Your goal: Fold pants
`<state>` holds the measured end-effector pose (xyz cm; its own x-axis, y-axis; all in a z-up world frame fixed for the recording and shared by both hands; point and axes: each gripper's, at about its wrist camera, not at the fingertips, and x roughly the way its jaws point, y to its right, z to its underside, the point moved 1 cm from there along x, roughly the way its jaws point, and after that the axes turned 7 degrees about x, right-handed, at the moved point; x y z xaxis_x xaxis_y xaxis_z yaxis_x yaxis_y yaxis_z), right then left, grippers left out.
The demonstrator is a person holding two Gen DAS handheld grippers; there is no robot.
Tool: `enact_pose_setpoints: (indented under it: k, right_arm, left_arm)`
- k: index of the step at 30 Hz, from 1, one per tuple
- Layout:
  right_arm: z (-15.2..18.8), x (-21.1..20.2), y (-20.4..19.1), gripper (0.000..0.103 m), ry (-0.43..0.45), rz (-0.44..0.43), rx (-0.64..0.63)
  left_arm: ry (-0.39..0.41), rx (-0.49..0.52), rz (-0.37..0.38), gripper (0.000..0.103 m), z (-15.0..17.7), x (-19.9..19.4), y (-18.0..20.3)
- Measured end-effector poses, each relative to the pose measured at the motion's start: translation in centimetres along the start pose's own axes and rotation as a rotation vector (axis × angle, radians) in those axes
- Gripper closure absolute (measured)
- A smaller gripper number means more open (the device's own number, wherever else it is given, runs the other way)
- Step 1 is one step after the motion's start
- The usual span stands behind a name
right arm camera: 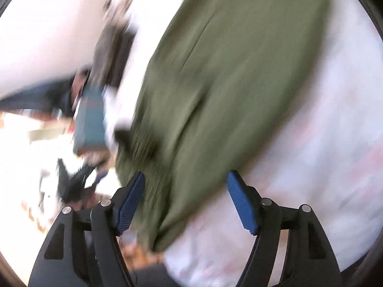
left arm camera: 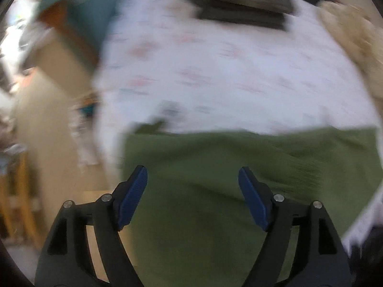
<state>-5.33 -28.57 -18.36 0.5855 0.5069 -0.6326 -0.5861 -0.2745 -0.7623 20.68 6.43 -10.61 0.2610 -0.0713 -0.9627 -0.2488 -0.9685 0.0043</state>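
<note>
Both views heavily motion-blurred; fine detail lost.

Left wrist view: left gripper (left arm camera: 192, 174) stands wide, blue pads (left arm camera: 132, 197) well apart, nothing pinched between them. Green pants (left arm camera: 239, 179) lie spread below and ahead of the fingers on a white sheet (left arm camera: 215, 71) with a faint pink print. Far edge of the pants runs roughly straight across the frame. Beyond, at the top of the sheet, a dark folded pile (left arm camera: 241, 2); a teal cloth (left arm camera: 93, 7) at upper left; something tan and fuzzy (left arm camera: 349, 38) at upper right. Left of the sheet, beige floor (left arm camera: 47, 124) and a wooden frame (left arm camera: 16, 191), too smeared to name.

Right wrist view: right gripper (right arm camera: 185, 179) also wide, pads (right arm camera: 241, 203) clear of cloth. The pants (right arm camera: 227, 83) run diagonally from the top of the frame down to a narrow end between the fingers, resting on the sheet (right arm camera: 323, 155). Ribbed band (right arm camera: 148, 157) on the left edge near the left pad. Teal cloth (right arm camera: 89, 124) and dark clutter at left, unreadable.
</note>
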Motion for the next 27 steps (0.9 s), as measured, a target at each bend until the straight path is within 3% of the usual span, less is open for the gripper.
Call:
enact_pose_setpoints:
  k: [2,3,4,7,9,12,14,17,21,23,25,27]
  right_arm:
    - [-3.4,-1.2,1.7,0.029,0.079,0.038,0.068]
    - [-5.7,-1.6,2.4,0.029,0.121,0.106,0.106]
    - [-7.0,-1.9,2.7,0.029,0.155,0.142,0.131]
    - [-11.5,-3.7,3.8,0.030,0.295,0.142,0.165]
    - [-14.6,-5.7,4.8,0.030,0.393,0.101,0.202]
    - [-18.1,-7.5,6.0,0.030,0.455,0.046,0.273]
    - [-19.7,-8.5,6.9,0.028,0.493,0.021,0.317]
    - [-21.3,-8.4,4.7,0.028,0.559,0.081,0.271]
    - [-23.1,-9.5,5.1,0.029,0.608,0.068,0.290]
    - [-23.1,-10.2,4.2,0.045,0.631,0.063,0.264]
    - [-23.3,-10.2,3.3,0.075,0.623,0.078,0.211]
    - [-22.4,-10.5,1.9,0.095,0.612,0.090,0.117]
  left_arm:
    - [-0.045,0.023,0.068,0.027,1.0,1.0,3.1]
    - [-0.061,0.030,0.069,0.027,1.5,1.5,4.4]
    - [-0.085,0.063,0.026,0.027,2.4,2.2,6.0]
    - [-0.101,0.216,-0.099,0.027,4.6,3.8,10.1]
    - [-0.100,0.225,-0.123,0.027,4.8,4.4,10.4]
    - [-0.124,0.195,-0.094,0.020,4.5,5.6,9.2]
    - [-0.122,0.165,-0.089,0.004,4.5,6.0,8.4]
    - [-0.108,0.118,-0.057,0.002,4.7,6.1,7.5]
    - [-0.041,0.153,-0.051,0.002,5.6,5.6,7.5]
    - [-0.038,0.111,-0.030,0.004,5.5,4.6,6.8]
    - [-0.025,0.080,-0.006,0.004,5.7,2.9,6.2]
    - [0.013,0.092,-0.020,0.004,5.9,1.4,6.0]
